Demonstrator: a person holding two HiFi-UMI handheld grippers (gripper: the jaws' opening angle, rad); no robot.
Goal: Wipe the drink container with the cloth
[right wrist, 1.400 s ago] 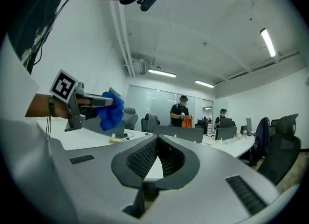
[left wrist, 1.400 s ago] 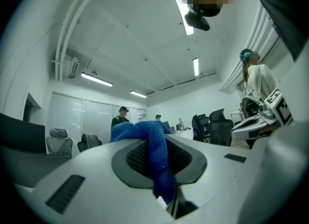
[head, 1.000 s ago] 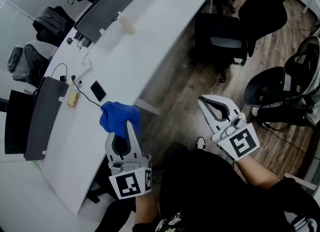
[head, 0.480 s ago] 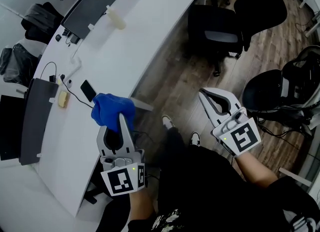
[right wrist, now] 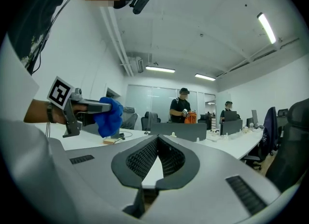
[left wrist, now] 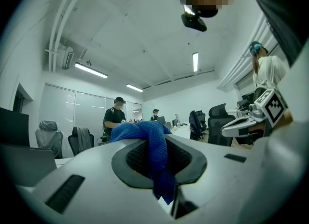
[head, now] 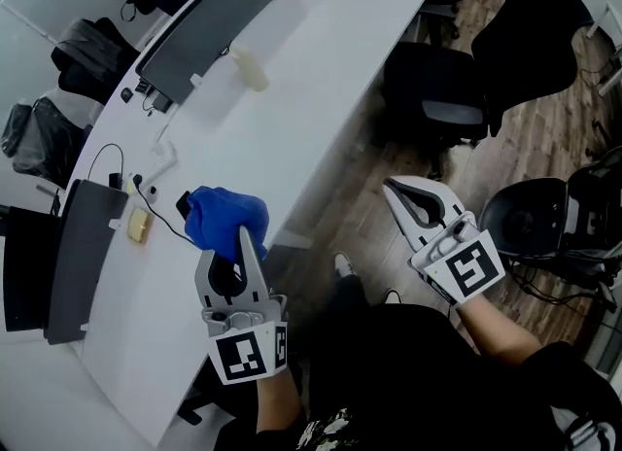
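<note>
My left gripper is shut on a crumpled blue cloth, held over the near edge of the long white desk. In the left gripper view the cloth bulges over the jaw tips and hangs down between the jaws. My right gripper is shut with nothing in it, over the wooden floor to the right of the desk; its jaws meet in the right gripper view. A pale container lies far up the desk, well away from both grippers.
Dark partition panels stand on the desk, with cables and a small yellow object at the left. Black office chairs stand on the floor to the right. People stand at desks in the background.
The person has stepped along the desk, and both grippers have moved with them. The blue cloth stays in the left gripper, and the right gripper's jaws stay shut.
</note>
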